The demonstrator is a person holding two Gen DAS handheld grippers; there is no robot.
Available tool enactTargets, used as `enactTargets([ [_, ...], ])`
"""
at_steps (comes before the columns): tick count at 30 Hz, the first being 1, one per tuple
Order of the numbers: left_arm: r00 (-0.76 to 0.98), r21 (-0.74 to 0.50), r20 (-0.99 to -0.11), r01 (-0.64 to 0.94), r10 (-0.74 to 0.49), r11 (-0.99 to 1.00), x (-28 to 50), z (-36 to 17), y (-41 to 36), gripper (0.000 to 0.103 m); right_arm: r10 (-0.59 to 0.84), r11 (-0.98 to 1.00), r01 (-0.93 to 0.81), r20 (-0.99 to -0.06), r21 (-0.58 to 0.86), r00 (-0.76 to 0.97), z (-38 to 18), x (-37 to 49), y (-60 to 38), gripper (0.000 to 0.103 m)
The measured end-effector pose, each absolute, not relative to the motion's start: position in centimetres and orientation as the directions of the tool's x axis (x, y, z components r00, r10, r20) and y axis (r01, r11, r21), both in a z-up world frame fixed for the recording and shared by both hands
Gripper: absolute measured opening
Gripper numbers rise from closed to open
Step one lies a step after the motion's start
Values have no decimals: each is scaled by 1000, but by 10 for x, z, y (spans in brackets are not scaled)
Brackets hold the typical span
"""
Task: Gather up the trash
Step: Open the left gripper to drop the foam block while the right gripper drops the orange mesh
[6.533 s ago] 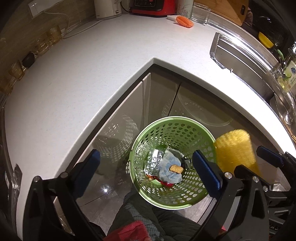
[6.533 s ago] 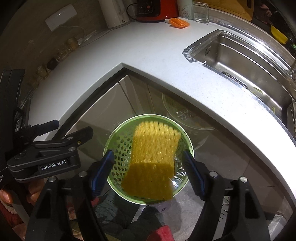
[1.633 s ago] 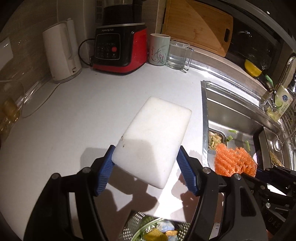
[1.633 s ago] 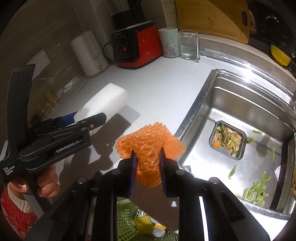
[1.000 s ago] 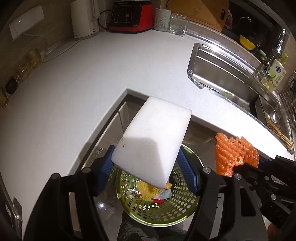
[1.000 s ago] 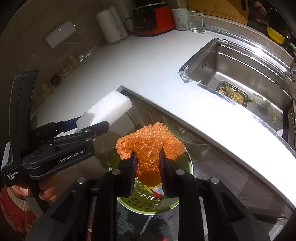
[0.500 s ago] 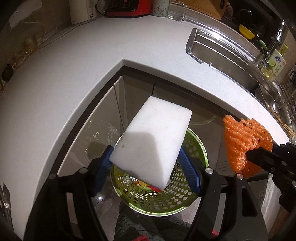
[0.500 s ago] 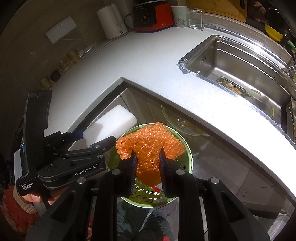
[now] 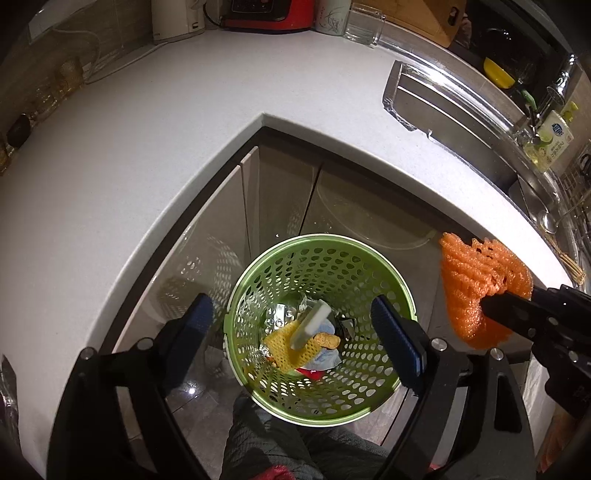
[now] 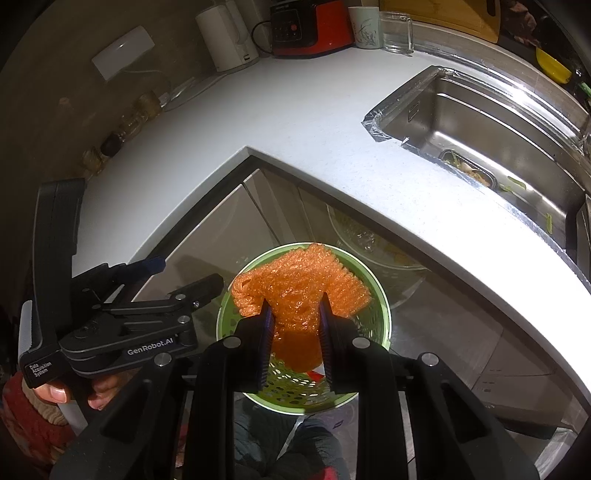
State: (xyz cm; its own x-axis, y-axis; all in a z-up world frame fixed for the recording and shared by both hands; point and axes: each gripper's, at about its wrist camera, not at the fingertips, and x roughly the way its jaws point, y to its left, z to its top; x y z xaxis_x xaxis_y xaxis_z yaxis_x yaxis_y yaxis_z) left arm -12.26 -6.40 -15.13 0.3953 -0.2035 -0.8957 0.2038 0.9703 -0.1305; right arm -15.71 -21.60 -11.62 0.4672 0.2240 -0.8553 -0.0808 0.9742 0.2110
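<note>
A green perforated trash basket [image 9: 400,295] stands on the floor below the counter corner. Over it my left gripper [image 9: 291,326] is opening, its jaws wide apart with nothing between them. The white foam block [image 9: 312,324] lies tilted inside the basket on a yellow foam net [image 9: 282,345] and other scraps. My right gripper [image 10: 295,321] is shut on an orange foam net [image 10: 301,288], which hangs above the basket [image 10: 382,314]. In the left wrist view that orange net [image 9: 476,280] shows at the right, beside the basket rim.
The white L-shaped counter [image 9: 147,140] wraps around the basket. A steel sink [image 10: 491,122] with food scraps lies to the right. A red appliance [image 10: 314,26], a white kettle [image 10: 225,37], a cup and a glass stand at the back. A person's leg [image 9: 273,435] is beside the basket.
My left gripper's jaws have spread and the white foam block has dropped from them into the basket. My right gripper still holds the orange net over the basket.
</note>
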Motion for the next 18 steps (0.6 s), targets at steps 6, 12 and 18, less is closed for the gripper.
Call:
enactTargets([
  [6, 421, -108, -891, 167, -170, 980, -123, -144, -51, 89, 234, 972, -80, -866, 222, 442, -136, -149, -215, 25],
  [12, 422, -98, -895, 129, -144, 987, -127, -146, -38, 91, 252, 968, -105, -885, 229, 391, -169, -142, -205, 26],
  [18, 423, -76, -898, 117, -119, 990, -127, -147, -35, 91, 227, 973, -124, -909, 195, 350, -193, -143, -191, 73],
])
